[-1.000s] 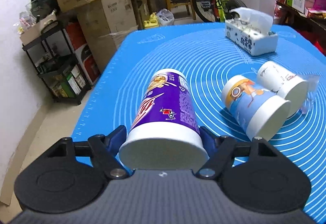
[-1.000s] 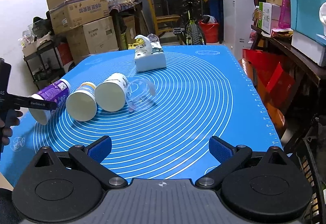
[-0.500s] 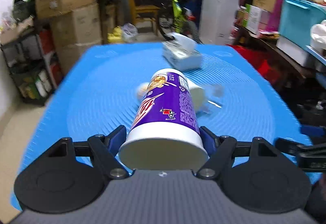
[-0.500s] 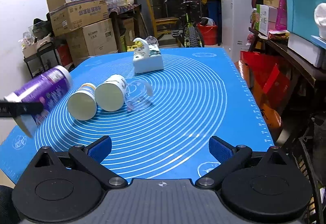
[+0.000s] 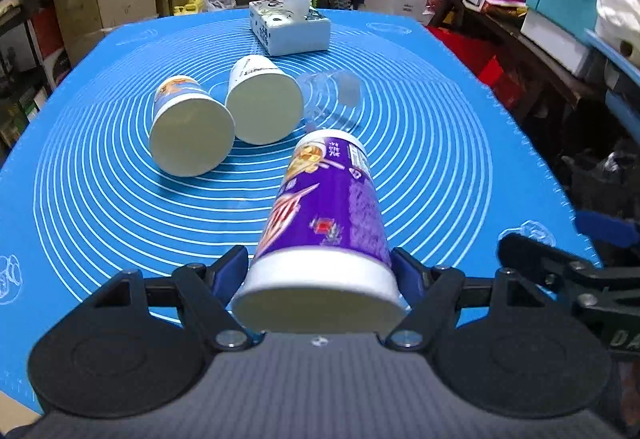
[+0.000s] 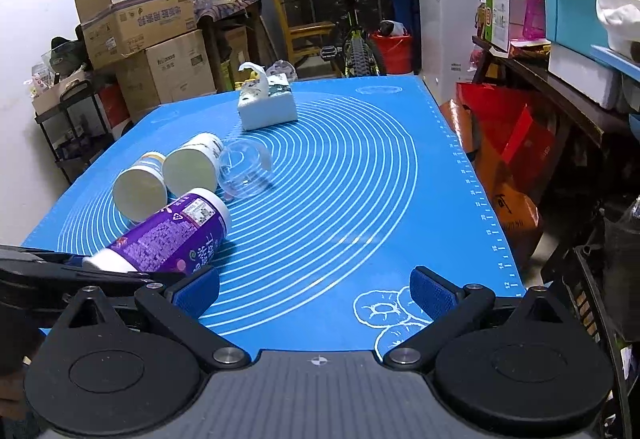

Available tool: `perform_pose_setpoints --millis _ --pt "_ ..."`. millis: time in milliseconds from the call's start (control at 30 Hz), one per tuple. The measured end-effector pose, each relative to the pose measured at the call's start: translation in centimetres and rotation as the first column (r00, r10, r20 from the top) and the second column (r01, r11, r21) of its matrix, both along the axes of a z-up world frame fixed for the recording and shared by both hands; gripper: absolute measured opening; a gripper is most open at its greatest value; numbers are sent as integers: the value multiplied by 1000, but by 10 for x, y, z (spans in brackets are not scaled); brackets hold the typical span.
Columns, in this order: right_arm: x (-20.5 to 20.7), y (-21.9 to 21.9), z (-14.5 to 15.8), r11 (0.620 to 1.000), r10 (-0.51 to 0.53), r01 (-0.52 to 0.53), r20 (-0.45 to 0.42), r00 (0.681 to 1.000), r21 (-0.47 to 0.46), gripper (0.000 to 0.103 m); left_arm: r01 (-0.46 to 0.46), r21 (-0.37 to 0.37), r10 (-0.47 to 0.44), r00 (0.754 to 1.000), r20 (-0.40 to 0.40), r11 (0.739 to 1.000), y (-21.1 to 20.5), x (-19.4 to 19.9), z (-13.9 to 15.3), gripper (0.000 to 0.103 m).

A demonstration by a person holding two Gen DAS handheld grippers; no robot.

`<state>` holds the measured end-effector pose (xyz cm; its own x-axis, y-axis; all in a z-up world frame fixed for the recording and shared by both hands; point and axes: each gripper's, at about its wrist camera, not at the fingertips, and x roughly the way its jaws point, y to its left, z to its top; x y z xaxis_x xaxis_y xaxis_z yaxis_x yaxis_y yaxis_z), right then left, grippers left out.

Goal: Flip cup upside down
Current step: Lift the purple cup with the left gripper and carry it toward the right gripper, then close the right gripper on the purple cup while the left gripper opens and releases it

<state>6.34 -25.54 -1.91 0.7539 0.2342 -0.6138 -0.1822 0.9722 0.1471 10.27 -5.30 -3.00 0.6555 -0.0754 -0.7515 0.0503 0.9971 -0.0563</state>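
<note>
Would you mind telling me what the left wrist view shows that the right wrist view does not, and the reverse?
Only the left wrist view shows the left gripper closed on the wide end of the purple cup, and that cup's picture side.

Only the right wrist view shows the right gripper open with nothing between its fingers, and the recycling mark on the purple cup.

Both show the blue mat, the two paper cups on their sides, the clear cup and the tissue box.

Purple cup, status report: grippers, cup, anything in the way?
Left gripper shut on purple cup, held tilted, wide end at the jaws. Right gripper open, empty. Two paper cups and clear cup lie ahead.
</note>
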Motion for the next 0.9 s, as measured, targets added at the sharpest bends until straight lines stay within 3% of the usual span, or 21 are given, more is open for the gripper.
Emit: perform_pose_setpoints --millis 133,200,900 --pt "2 0 -1 1000 2 -2 -8 1000 1 101 -3 9 3 1000 0 1000 1 -2 -2 80" --pt "2 0 -2 1000 1 -1 -9 1000 1 101 -8 20 8 1000 5 1000 0 -2 -1 87" --pt "1 1 -3 1000 18 -18 -15 1000 -2 101 -2 42 0 999 49 999 4 -9 7 88"
